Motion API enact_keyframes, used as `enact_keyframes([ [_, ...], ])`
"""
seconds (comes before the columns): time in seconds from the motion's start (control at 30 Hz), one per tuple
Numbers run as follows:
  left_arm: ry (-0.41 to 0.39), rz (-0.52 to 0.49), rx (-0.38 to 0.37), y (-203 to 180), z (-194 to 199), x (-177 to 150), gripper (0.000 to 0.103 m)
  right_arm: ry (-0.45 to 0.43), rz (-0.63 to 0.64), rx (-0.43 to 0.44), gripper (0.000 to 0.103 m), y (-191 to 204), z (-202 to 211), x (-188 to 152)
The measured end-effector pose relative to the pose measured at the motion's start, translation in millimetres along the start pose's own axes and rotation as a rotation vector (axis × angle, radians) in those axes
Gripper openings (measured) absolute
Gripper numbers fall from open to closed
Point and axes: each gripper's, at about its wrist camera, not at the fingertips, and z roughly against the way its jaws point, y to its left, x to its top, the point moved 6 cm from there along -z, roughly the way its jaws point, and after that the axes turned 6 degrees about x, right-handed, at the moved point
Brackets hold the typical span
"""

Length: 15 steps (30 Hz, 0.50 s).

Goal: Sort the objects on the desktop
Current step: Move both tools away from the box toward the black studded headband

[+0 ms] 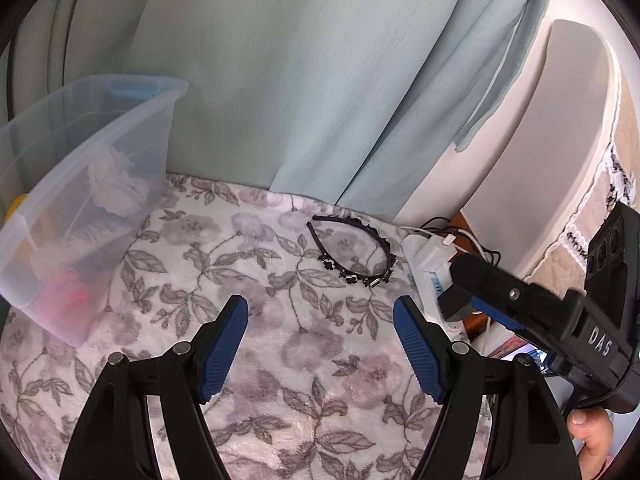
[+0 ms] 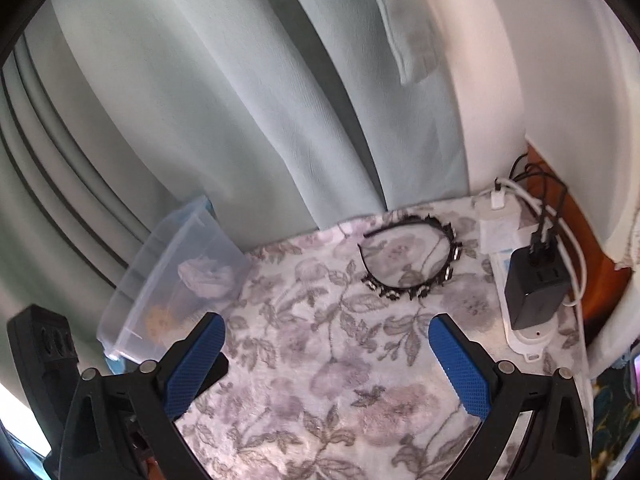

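Sorting looks nearly done, we judge: bin (image 1: 80, 184) holds several items, headband (image 2: 412, 260) lies alone on cloth (image 2: 320, 360). Our left gripper (image 1: 320, 344) and right gripper (image 2: 326, 364) gape empty.

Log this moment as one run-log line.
left gripper open, empty | right gripper open, empty | headband on blanket | bin left

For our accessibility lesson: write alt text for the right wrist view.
An open hand-held gripper hovers over a floral cloth, aimed toward a black decorated headband lying flat. A clear plastic bin sits at the left, and a power strip with chargers at the right.
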Motion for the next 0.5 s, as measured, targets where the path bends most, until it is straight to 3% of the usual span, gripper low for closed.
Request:
enact_keyframes([
  [0.27,0.045,0.0,-0.006,0,-32,-4,0.076,0.091,-0.002,-0.001,0.103,-14,-31,-4],
  [0.5,0.063,-0.039,-0.034,-6,-61,0,0.076,0.061,-0.005,-0.025,0.1,-27,-44,14],
])
